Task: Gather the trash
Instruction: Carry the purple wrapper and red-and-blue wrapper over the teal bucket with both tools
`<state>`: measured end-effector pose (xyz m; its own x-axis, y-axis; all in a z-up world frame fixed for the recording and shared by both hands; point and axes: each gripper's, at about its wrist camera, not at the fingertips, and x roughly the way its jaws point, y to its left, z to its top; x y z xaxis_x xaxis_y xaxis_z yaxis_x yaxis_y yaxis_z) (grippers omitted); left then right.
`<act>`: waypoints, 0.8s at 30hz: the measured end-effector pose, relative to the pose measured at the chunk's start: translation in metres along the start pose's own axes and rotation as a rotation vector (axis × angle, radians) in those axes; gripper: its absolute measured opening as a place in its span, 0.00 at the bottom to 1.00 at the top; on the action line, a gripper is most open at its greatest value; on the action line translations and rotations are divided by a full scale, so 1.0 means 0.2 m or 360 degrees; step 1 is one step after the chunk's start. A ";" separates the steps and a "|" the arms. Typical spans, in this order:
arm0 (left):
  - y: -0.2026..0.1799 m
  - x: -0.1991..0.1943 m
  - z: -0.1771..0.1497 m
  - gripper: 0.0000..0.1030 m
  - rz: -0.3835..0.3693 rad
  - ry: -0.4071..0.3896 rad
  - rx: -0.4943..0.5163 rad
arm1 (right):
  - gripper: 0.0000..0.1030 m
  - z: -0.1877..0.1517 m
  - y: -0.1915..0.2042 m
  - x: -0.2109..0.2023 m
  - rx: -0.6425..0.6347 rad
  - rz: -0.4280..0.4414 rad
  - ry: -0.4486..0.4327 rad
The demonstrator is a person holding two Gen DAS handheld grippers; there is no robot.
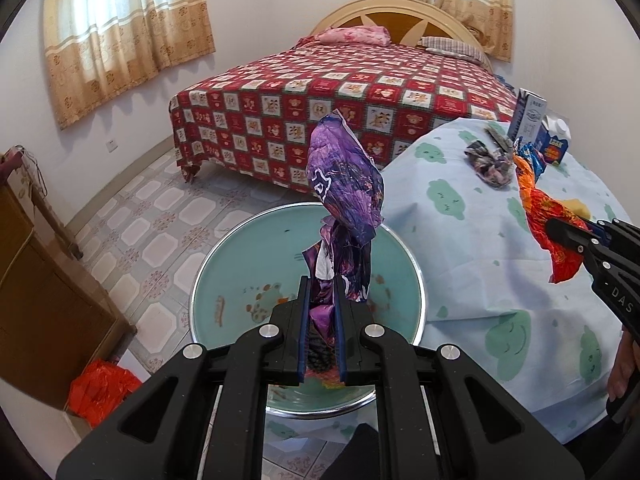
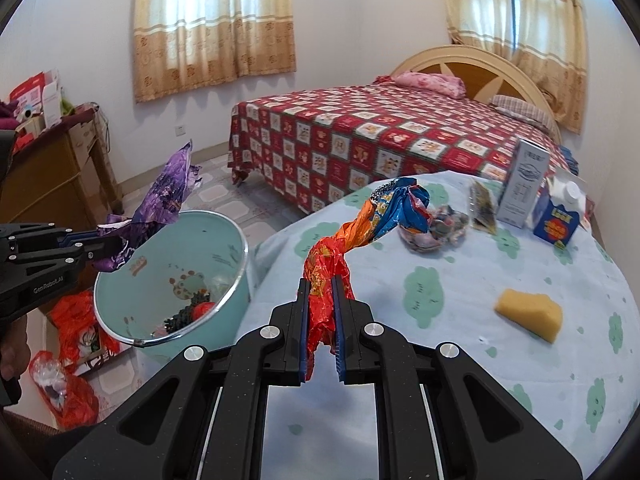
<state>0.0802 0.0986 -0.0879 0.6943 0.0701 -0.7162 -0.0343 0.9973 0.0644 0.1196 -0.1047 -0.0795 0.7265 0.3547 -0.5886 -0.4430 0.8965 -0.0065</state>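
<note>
My left gripper point(image 1: 323, 292) is shut on a crumpled purple wrapper point(image 1: 346, 188) and holds it right above the pale green bin point(image 1: 416, 280) that stands on the floor beside the table. From the right wrist view the same left gripper point(image 2: 116, 248) and purple wrapper point(image 2: 164, 196) hang over the bin's point(image 2: 120, 288) open mouth, where some trash lies at the bottom. My right gripper point(image 2: 321, 284) is shut on a twisted red, orange and blue wrapper point(image 2: 372, 220) above the table's left edge; the right gripper point(image 1: 554, 230) with its red wrapper point(image 1: 544, 216) shows at the right of the left wrist view.
On the table with the light blue cloud-print cloth point(image 2: 460, 360) lie a yellow sponge point(image 2: 530, 312), a crumpled wrapper point(image 2: 436, 228), a flat dark packet point(image 2: 482, 200), a grey-white carton point(image 2: 520, 184) and a blue carton point(image 2: 558, 216). A bed point(image 2: 360, 128) stands behind. Red bags point(image 2: 72, 328) lie on the floor by a wooden cabinet point(image 2: 44, 184).
</note>
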 end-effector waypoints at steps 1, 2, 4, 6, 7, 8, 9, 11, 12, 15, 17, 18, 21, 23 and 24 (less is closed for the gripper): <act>0.01 0.00 0.00 0.10 0.0003 0.0002 -0.0005 | 0.11 0.00 0.02 0.01 -0.0013 0.0008 0.0001; 0.02 0.00 -0.01 0.10 0.0007 0.0003 -0.0008 | 0.11 0.01 0.03 0.01 -0.0020 0.0012 0.0002; 0.04 0.01 -0.01 0.10 0.0014 0.0009 -0.0015 | 0.11 0.01 0.06 0.02 -0.0038 0.0021 0.0005; 0.06 0.01 -0.02 0.10 0.0021 0.0012 -0.0022 | 0.11 0.01 0.09 0.03 -0.0058 0.0032 0.0011; 0.07 0.01 -0.02 0.10 0.0024 0.0012 -0.0028 | 0.11 0.01 0.10 0.04 -0.0067 0.0036 0.0014; 0.08 0.01 -0.02 0.10 0.0029 0.0011 -0.0032 | 0.11 0.01 0.11 0.04 -0.0072 0.0038 0.0015; 0.09 0.01 -0.03 0.10 0.0032 0.0011 -0.0033 | 0.11 0.01 0.12 0.04 -0.0077 0.0041 0.0016; 0.11 0.00 -0.04 0.10 0.0037 0.0012 -0.0045 | 0.11 0.01 0.15 0.05 -0.0093 0.0050 0.0020; 0.12 0.00 -0.04 0.10 0.0041 0.0014 -0.0048 | 0.11 0.01 0.15 0.05 -0.0098 0.0055 0.0020; 0.14 0.00 -0.06 0.10 0.0051 0.0022 -0.0058 | 0.11 0.02 0.18 0.06 -0.0118 0.0070 0.0020; 0.16 0.00 -0.07 0.10 0.0057 0.0027 -0.0067 | 0.11 0.02 0.20 0.06 -0.0127 0.0078 0.0022; 0.17 0.00 -0.07 0.10 0.0058 0.0027 -0.0071 | 0.11 0.02 0.21 0.07 -0.0133 0.0081 0.0023; 0.19 0.00 -0.08 0.10 0.0066 0.0028 -0.0080 | 0.11 0.03 0.23 0.07 -0.0145 0.0089 0.0022; 0.19 -0.01 -0.08 0.10 0.0068 0.0027 -0.0087 | 0.11 0.03 0.24 0.07 -0.0158 0.0098 0.0021; 0.20 -0.01 -0.08 0.10 0.0072 0.0026 -0.0088 | 0.11 0.03 0.25 0.07 -0.0162 0.0100 0.0020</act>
<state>0.0664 0.1384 -0.0949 0.6794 0.1150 -0.7247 -0.1055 0.9927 0.0587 0.1123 -0.0536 -0.0832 0.6894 0.4055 -0.6003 -0.5390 0.8407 -0.0511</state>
